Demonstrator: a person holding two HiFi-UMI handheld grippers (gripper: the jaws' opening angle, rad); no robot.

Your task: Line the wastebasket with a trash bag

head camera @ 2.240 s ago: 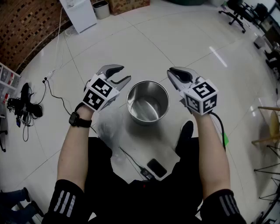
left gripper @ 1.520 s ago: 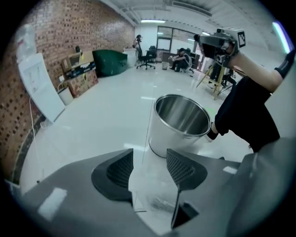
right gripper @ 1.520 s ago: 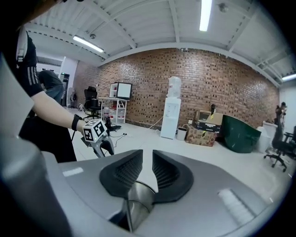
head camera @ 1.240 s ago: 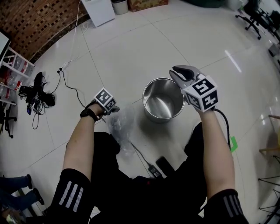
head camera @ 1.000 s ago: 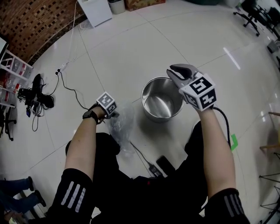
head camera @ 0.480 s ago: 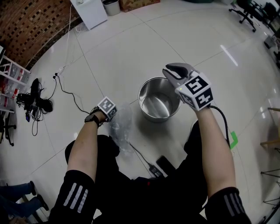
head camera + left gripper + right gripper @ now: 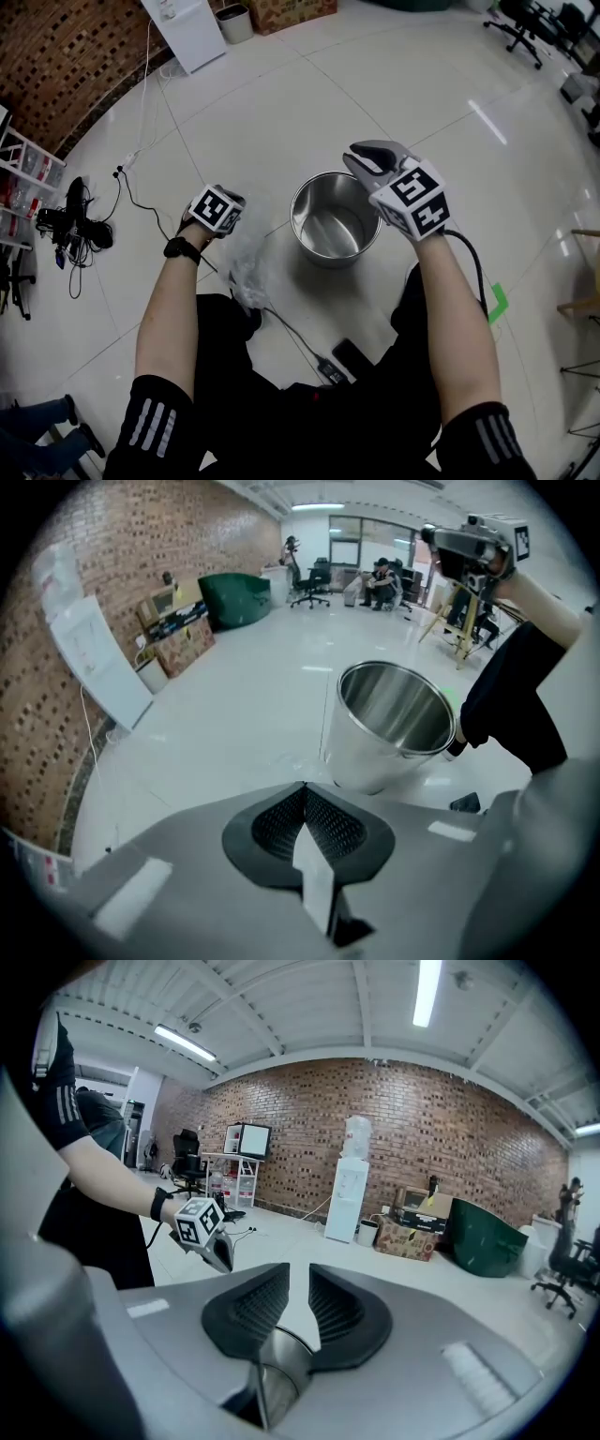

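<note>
Just ahead of the person's knees, the clear trash bag rises crumpled off the white floor and hangs from the left gripper, whose jaws are pressed together on its upper edge. Just right of the bag, the steel wastebasket stands upright, bare inside. The right gripper hovers over its far right rim, jaws slightly parted and gripping nothing.
</note>
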